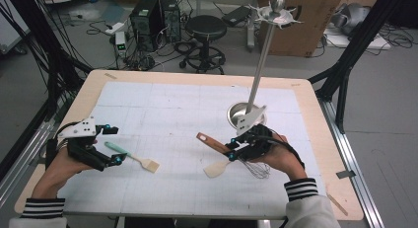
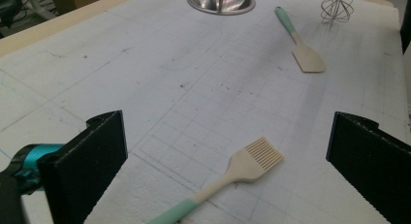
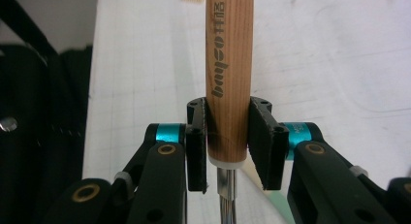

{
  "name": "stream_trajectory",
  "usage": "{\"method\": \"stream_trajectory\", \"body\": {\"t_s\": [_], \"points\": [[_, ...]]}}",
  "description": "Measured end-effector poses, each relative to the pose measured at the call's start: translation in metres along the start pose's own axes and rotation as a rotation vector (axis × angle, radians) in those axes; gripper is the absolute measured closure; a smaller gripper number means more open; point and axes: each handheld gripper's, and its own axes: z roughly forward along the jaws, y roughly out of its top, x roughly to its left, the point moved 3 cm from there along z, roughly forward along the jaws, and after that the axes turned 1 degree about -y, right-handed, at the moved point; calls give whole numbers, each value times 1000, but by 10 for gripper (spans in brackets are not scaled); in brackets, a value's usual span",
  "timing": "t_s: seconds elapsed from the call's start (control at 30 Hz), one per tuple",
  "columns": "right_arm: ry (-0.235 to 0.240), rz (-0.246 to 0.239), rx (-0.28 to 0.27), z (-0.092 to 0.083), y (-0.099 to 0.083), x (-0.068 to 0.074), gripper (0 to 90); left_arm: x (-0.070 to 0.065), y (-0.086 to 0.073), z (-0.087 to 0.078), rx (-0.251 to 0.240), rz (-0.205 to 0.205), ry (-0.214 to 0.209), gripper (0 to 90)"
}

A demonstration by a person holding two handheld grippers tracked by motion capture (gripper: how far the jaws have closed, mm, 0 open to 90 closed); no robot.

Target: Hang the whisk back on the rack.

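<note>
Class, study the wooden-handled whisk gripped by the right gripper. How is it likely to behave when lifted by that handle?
The whisk probably lifts stiffly: its straight wooden handle sits squarely between the right gripper's fingers. The smooth round handle might twist or slide. Its thin wire loops look light and springy, likely flexing if pushed.

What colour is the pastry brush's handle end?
Mint green, on the beige silicone pastry brush; clearest in the left gripper view.

A light wooden table [image 1: 315, 97] is covered by a white gridded mat [image 1: 172, 119]. On the mat lie a silicone basting brush [image 1: 132, 157] with a teal handle, a teal-handled spatula [image 2: 299, 40], and the round steel base [image 1: 237, 112] of an upright utensil stand.
</note>
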Motion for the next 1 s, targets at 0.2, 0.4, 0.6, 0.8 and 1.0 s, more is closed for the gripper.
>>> {"method": "stream_trajectory", "body": {"t_s": [0.2,0.4,0.6,0.8,1.0], "points": [[-41,33,-110,-24,-7,-3,701,1,-2,1,7,-2,0,16],[-79,56,-240,-48,-11,-6,701,1,-2,2,7,-7,2,16],[-121,76,-355,-72,-14,-9,701,2,-3,3,12,-7,1,17],[-143,86,-412,-97,-14,-10,701,2,-4,3,15,-10,2,17],[-173,89,-408,-120,-11,-11,700,2,-4,3,14,-13,3,17]]}}
